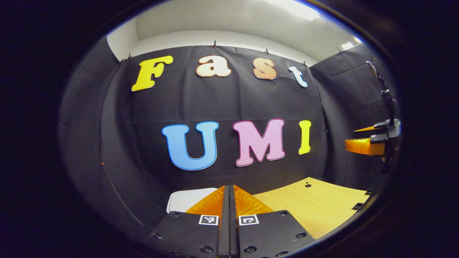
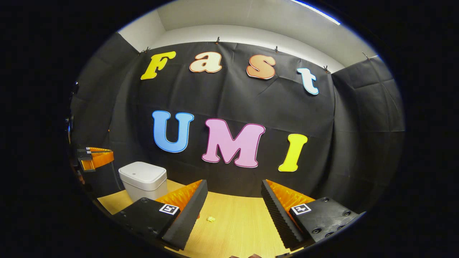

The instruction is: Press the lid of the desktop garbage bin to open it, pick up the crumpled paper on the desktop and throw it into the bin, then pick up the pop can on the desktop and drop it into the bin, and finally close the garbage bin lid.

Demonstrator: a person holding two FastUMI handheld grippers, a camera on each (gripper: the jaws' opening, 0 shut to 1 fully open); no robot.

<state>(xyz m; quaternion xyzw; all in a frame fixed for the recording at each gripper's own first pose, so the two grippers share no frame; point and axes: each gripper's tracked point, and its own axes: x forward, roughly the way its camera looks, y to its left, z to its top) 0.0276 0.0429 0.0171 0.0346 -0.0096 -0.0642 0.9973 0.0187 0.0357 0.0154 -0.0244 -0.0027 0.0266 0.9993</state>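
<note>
The lidded white garbage bin [image 2: 143, 179] stands closed at the desk's [image 2: 236, 222] back-left; its stiff press-lid likely wants one firm push on top. Crumpled paper [image 2: 211, 219], light and soft, lies mid-desk. Left gripper [image 1: 229, 200] is closed, empty; right gripper [image 2: 233, 208] gapes wide, empty.

Nothing legible on the bin [image 2: 143, 178]: no words, brands or numbers. Square black-and-white coded markers [image 1: 208, 219] printed on each finger of the left gripper [image 1: 229, 188] and the right gripper [image 2: 235, 186], carrying no readable characters.
</note>
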